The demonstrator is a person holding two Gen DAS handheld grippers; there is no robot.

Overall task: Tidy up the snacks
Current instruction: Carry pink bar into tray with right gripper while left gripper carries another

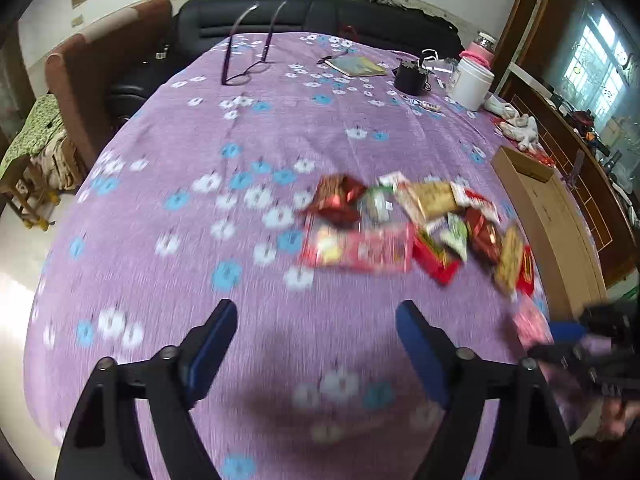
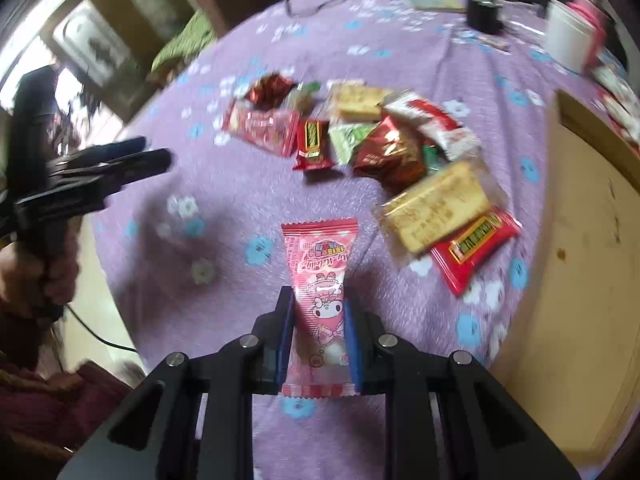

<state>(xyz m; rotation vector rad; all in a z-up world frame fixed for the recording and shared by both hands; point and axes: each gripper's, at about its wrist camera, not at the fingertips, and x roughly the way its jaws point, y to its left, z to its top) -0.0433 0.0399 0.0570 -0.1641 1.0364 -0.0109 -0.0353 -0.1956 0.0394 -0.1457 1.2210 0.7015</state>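
Observation:
In the right wrist view a pink cartoon snack packet (image 2: 318,280) sits between the blue pads of my right gripper (image 2: 318,308), which is shut on it above the purple flowered cloth. Beyond it lies a heap of snacks (image 2: 384,140): red, gold, green and dark red wrappers, with a yellow biscuit pack (image 2: 436,204) and a red bar (image 2: 476,250) nearest. The left wrist view shows the same snack heap (image 1: 404,224), blurred, right of centre. My left gripper (image 1: 316,316) hangs open over bare cloth, nothing between its fingers. The other tool appears as the right gripper (image 1: 576,336) at that view's right edge.
A cardboard box (image 2: 584,264) stands open along the right side of the table, also seen as the cardboard box (image 1: 548,216). Glasses (image 1: 250,60), a notebook (image 1: 356,66), a black cup (image 1: 410,76) and a white jar (image 1: 472,80) sit at the far end. A hand (image 2: 52,276) holds the left tool.

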